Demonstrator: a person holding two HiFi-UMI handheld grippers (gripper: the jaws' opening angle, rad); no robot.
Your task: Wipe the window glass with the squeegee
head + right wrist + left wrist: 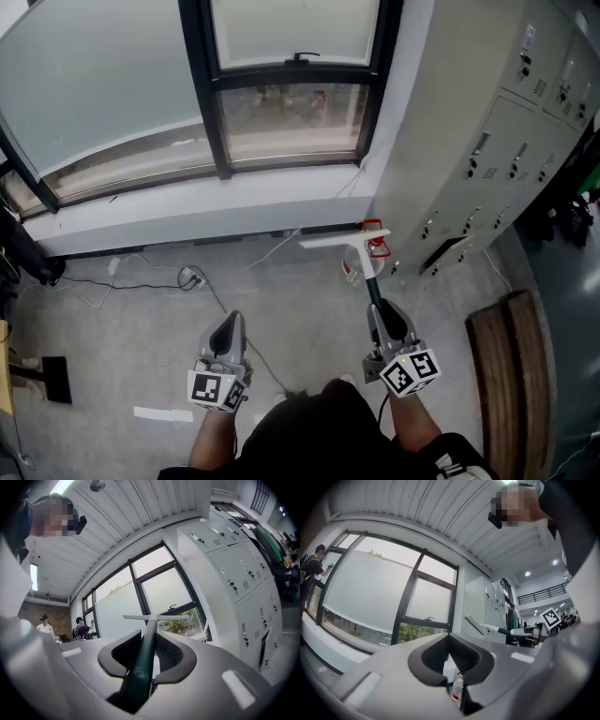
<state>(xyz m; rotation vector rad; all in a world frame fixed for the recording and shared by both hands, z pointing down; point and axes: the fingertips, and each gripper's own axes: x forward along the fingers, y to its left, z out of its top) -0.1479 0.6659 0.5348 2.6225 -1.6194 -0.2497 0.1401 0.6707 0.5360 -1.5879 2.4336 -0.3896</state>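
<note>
Lower right of the head view: right gripper clamped on the dark green handle of the squeegee. The white blade sits crosswise at the far end, aimed up-frame toward the window glass. The right gripper view agrees: the handle runs straight out between the jaws, and the blade lines up against the dark-framed panes beyond.

Lower centre-left: left gripper, jaws drawn together on nothing (a plastic bottle shows through the slit beneath them in its own view, but it stands far off on the floor). This one hangs idle.

The blade is well apart from the glass. It hovers over the grey floor below the sill, near the pale lockers at the right of the frame.

Judgement: the tool is in hand and the approach is under way, but no wiping has begun. The next move calls for raising the squeegee, carrying it forward to a pane, and laying the blade edge flat and square on the glass before any stroke. A tilted blade would likely skip.
</note>
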